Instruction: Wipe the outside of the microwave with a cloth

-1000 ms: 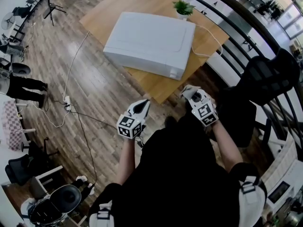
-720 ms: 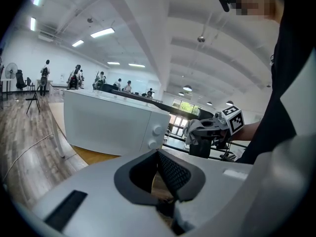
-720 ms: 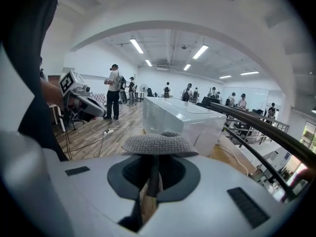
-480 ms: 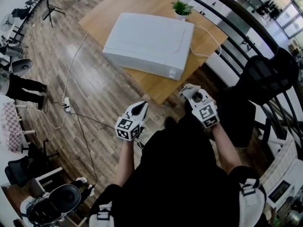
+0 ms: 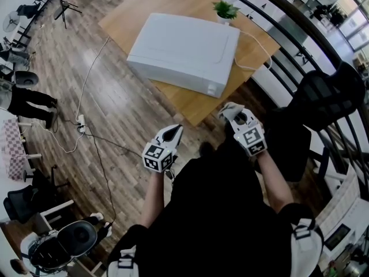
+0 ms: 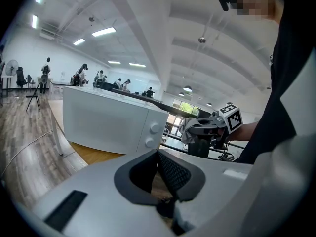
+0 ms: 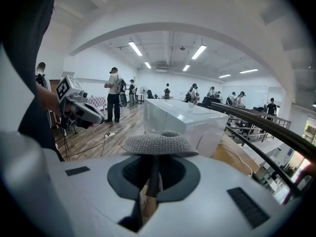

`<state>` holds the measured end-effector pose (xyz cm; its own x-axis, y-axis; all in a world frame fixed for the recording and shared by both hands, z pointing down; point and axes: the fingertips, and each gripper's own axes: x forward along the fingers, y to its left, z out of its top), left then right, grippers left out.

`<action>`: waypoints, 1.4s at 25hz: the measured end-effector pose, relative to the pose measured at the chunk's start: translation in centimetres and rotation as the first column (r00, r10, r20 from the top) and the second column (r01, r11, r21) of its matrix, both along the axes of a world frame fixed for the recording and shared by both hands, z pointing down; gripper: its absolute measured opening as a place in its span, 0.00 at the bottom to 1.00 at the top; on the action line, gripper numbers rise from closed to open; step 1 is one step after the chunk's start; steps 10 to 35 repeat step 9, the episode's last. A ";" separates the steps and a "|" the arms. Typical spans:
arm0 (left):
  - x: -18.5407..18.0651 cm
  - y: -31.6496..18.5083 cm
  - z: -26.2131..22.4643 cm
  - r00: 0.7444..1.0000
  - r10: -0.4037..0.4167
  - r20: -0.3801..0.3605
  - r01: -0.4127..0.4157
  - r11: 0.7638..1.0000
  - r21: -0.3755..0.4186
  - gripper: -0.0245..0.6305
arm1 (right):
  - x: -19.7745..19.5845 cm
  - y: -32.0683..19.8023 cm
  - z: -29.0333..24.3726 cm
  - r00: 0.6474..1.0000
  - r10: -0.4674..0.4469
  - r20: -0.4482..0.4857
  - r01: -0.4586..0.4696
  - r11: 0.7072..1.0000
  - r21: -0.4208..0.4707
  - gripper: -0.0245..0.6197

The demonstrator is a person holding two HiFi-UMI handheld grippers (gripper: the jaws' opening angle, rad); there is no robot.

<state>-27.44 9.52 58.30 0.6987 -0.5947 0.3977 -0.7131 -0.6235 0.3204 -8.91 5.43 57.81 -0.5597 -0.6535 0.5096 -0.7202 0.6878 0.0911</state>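
Right tongs (image 7: pixel 153 177) are clamped on a grey cloth (image 7: pixel 159 144); left tongs (image 6: pixel 160 174) are closed and empty. Both hang near the bench (image 5: pixel 193 105) edge, apart from the microwave (image 5: pixel 184 48).

left gripper (image 5: pixel 174 130): held out before the torso, jaws brought together | right gripper (image 5: pixel 228 112): held alongside, apart, jaws clamped on cloth (image 7: pixel 158 144) | forearms: both extended forward

Potted plant (image 5: pixel 223 9) on the wooden table (image 5: pixel 124 13) — power strip (image 5: pixel 81 123) on floor.
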 end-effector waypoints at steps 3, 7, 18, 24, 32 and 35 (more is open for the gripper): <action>-0.1 0.1 0.1 1.000 0.000 0.005 0.000 1.000 -0.006 0.04 | -0.1 -0.1 0.0 1.000 -0.001 0.003 0.001 1.000 -0.003 0.06; -0.2 -0.3 0.1 1.000 0.000 0.007 0.000 1.000 -0.005 0.04 | -0.2 -0.3 0.1 1.000 0.000 -0.003 0.000 1.000 -0.002 0.06; -0.1 -0.5 0.2 1.000 0.003 0.006 -0.003 1.000 -0.002 0.04 | -0.1 -0.4 0.2 1.000 0.003 -0.007 -0.003 1.000 0.000 0.06; -0.1 -0.5 0.2 1.000 0.003 0.006 -0.003 1.000 -0.002 0.04 | -0.1 -0.4 0.2 1.000 0.003 -0.007 -0.003 1.000 0.000 0.06; -0.1 -0.5 0.2 1.000 0.003 0.006 -0.003 1.000 -0.002 0.04 | -0.1 -0.4 0.2 1.000 0.003 -0.007 -0.003 1.000 0.000 0.06; -0.1 -0.5 0.2 1.000 0.003 0.006 -0.003 1.000 -0.002 0.04 | -0.1 -0.4 0.2 1.000 0.003 -0.007 -0.003 1.000 0.000 0.06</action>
